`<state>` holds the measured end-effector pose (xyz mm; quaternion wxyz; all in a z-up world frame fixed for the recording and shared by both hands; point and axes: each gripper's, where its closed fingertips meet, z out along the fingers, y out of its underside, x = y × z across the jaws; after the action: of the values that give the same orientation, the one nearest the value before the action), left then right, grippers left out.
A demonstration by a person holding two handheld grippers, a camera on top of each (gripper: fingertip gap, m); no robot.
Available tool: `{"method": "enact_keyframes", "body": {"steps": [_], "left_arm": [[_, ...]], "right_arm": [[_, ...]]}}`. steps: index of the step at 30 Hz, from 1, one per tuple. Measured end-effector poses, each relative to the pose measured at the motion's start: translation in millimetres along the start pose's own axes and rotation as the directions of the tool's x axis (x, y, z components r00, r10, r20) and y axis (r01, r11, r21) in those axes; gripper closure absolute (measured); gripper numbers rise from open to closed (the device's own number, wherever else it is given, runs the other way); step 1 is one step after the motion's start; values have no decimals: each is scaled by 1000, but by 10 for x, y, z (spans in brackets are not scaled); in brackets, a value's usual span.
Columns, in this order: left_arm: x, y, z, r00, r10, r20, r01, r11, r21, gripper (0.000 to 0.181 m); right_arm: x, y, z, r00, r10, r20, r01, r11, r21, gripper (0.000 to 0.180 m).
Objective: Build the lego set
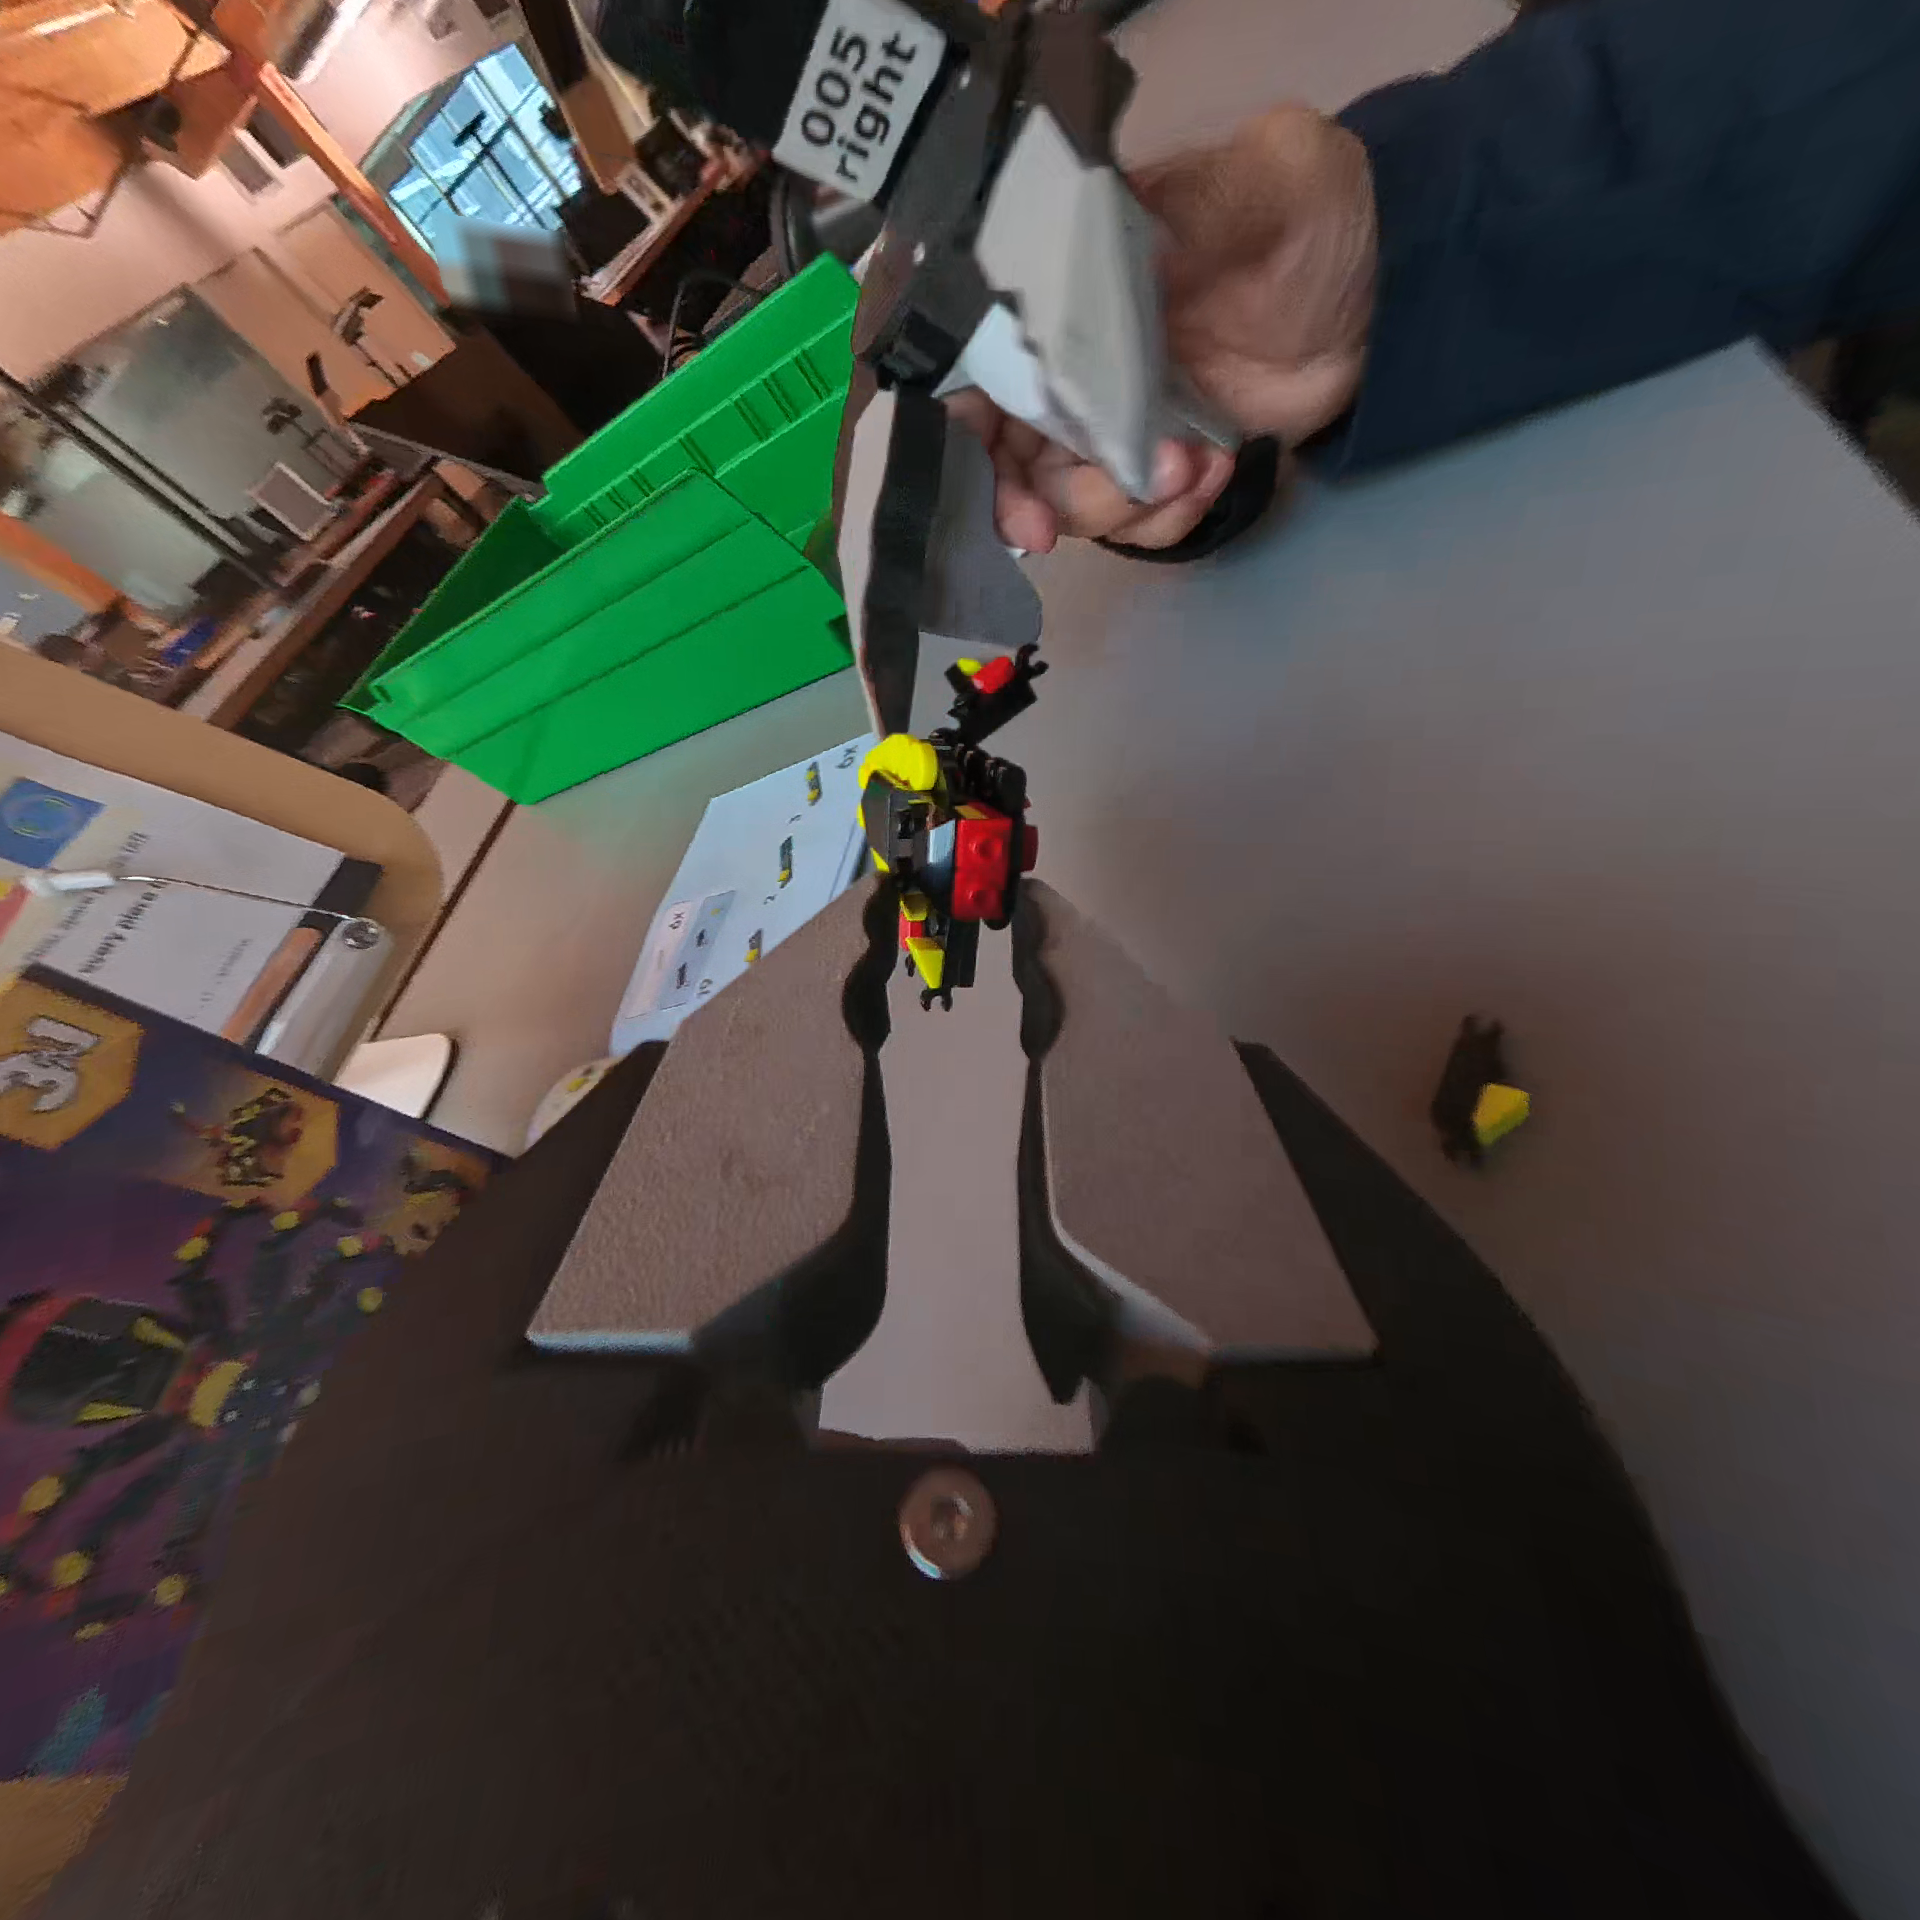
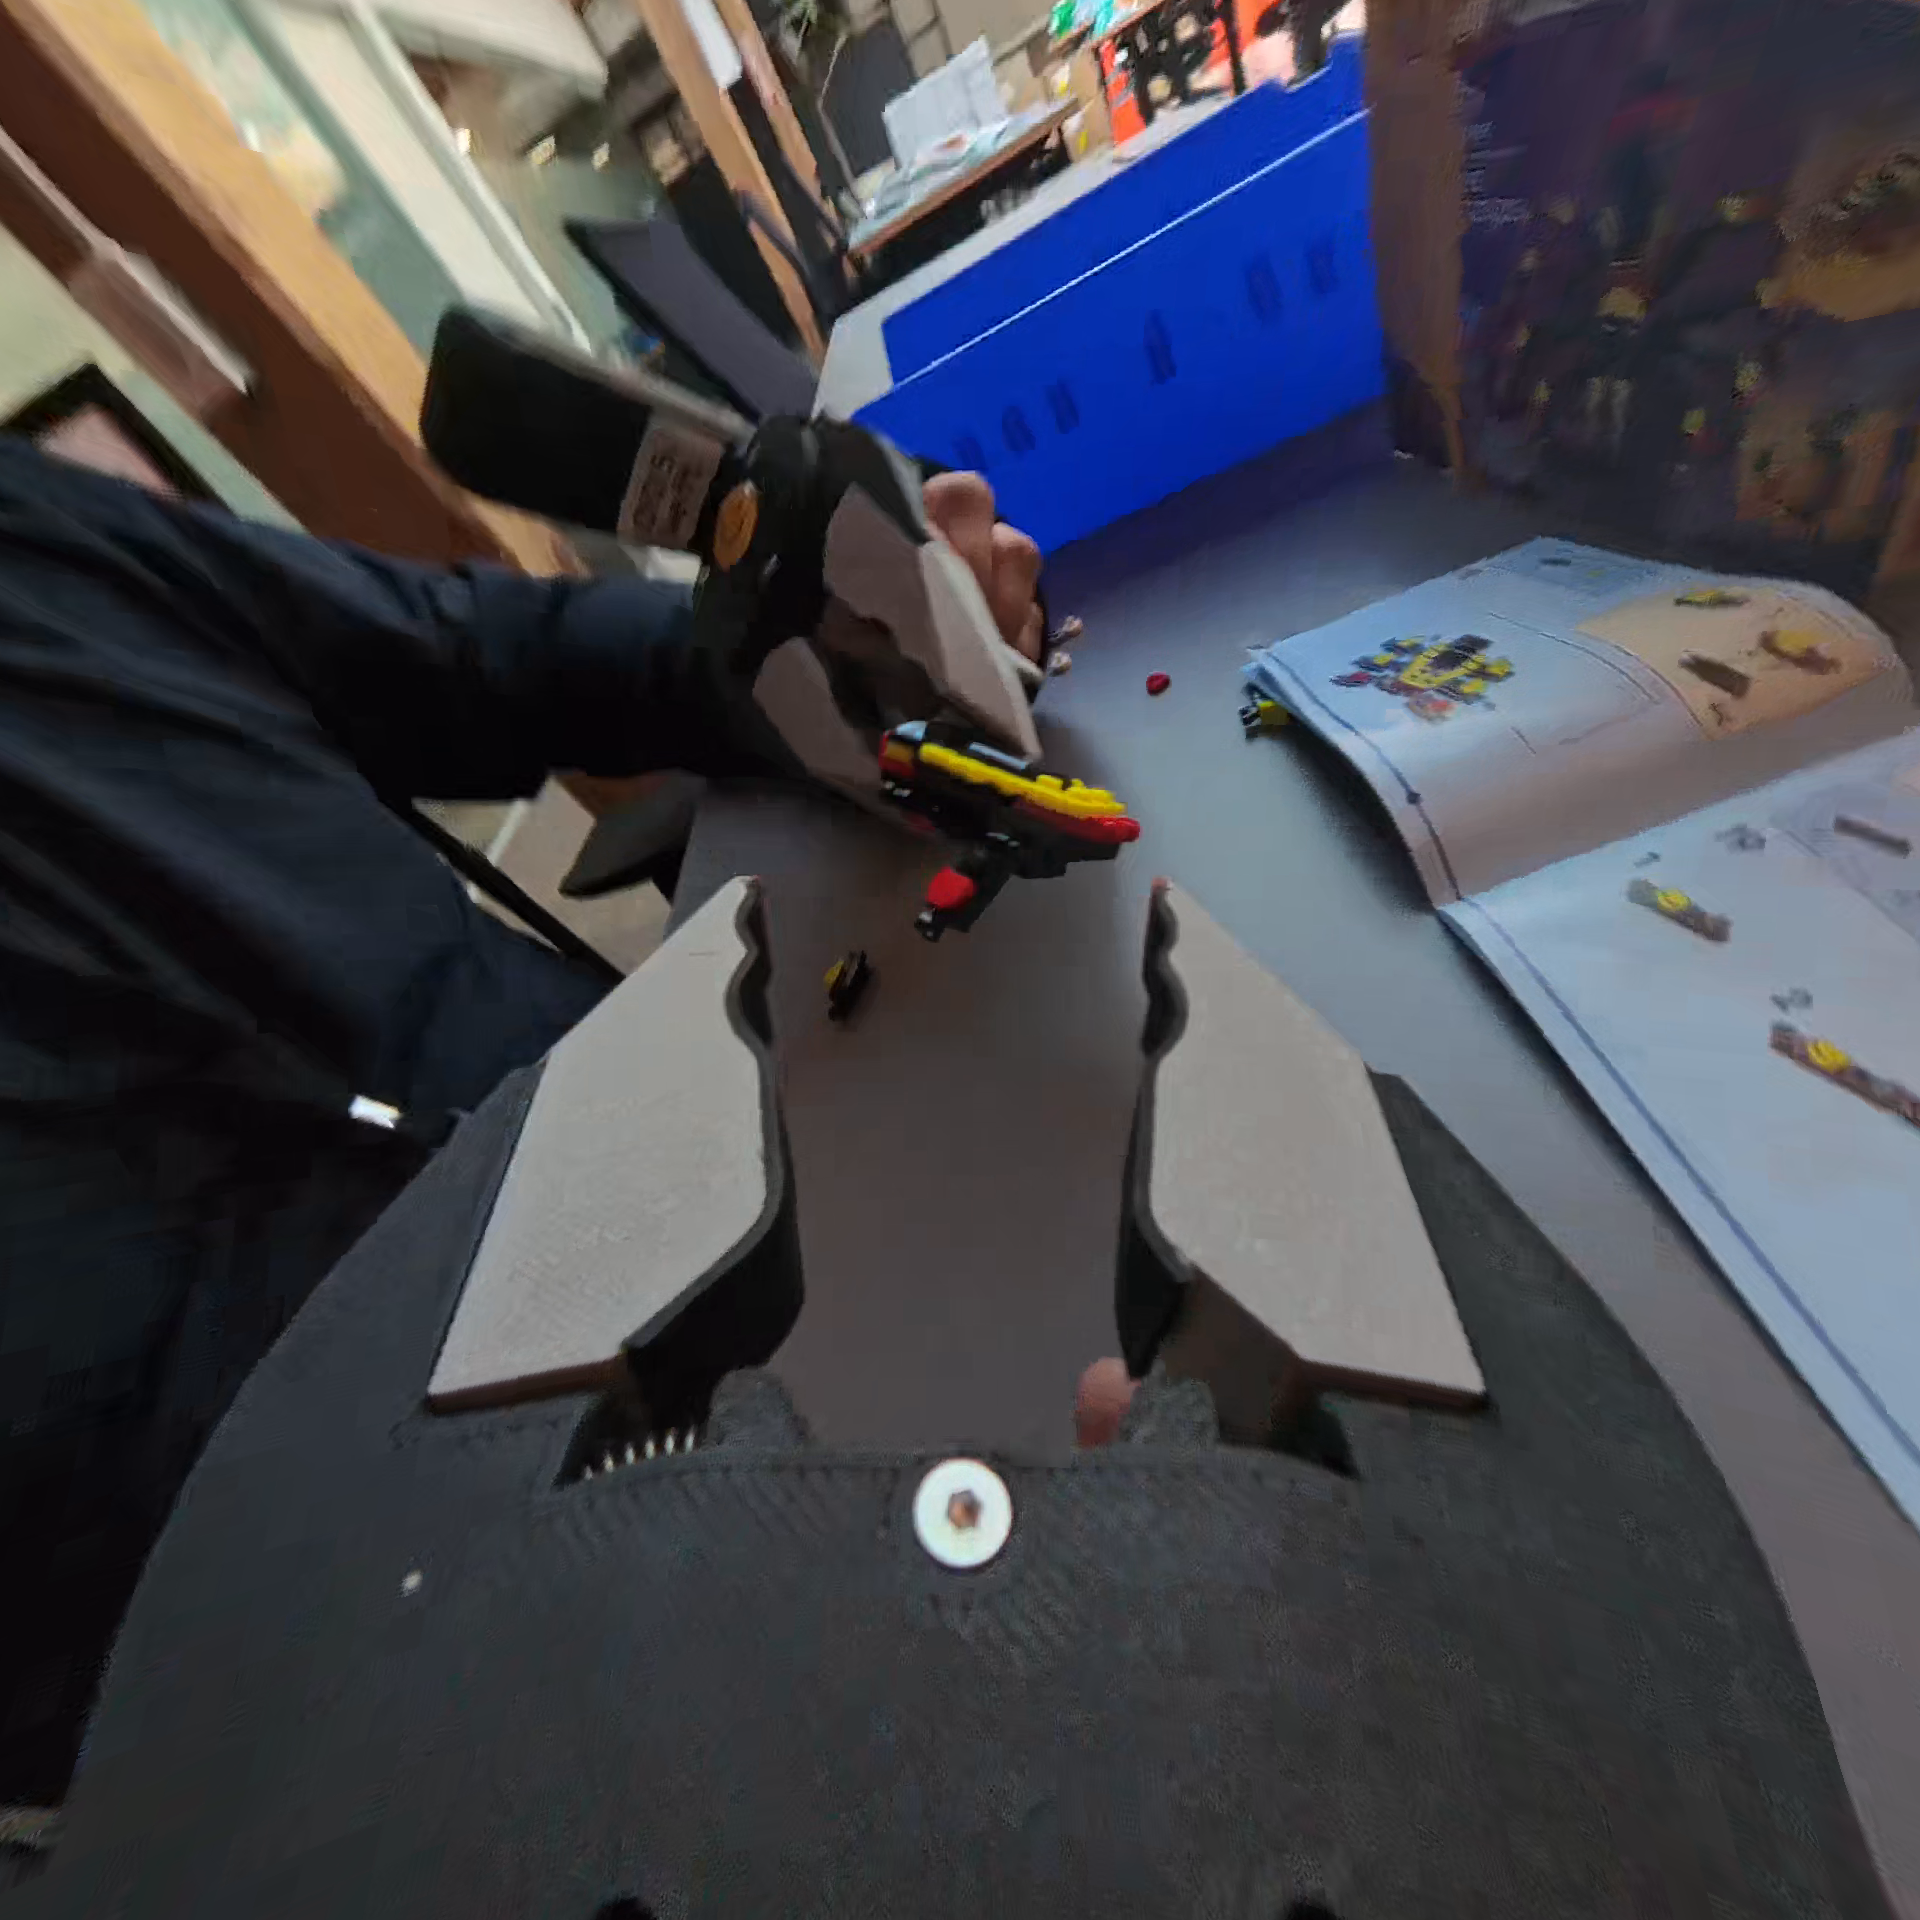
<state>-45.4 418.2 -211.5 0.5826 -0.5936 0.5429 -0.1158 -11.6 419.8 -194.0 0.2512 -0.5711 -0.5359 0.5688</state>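
Now L gripper [image 1: 948, 914] clamps lego model [image 1: 951, 862]; R gripper [image 2: 956, 914] agape.

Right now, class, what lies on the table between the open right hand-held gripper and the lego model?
In the right wrist view, one small black-and-yellow piece lies between the right hand-held gripper and the lego model; otherwise bare table.

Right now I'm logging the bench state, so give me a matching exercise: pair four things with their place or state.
1. black, red and yellow lego model
2. small loose black-and-yellow lego piece
3. right gripper
4. open pale blue instruction booklet

a. open, empty
b. flat on the grey table
c. clamped in the left gripper
d. alone near the model

1-c, 2-d, 3-a, 4-b
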Motion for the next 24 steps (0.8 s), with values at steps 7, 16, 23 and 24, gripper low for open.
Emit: {"method": "enact_keyframes", "body": {"steps": [7,16,23,24], "left_arm": [[22,-115,-113,965,-214,-152,228,970,87,163],[60,-116,-89,938,-273,-213,292,954,65,162],[125,-76,37,965,-217,-146,219,976,-2,150],[92,-57,46,977,-187,-103,187,982,-8,158]], "right_arm": [[170,120,223,811,-483,-331,412,872,-263,113],[108,-38,263,640,-651,-409,594,756,-274,155],[43,-70,309,665,-627,-406,585,775,-238,155],[34,-55,325,662,-634,-400,589,770,-245,155]]}}
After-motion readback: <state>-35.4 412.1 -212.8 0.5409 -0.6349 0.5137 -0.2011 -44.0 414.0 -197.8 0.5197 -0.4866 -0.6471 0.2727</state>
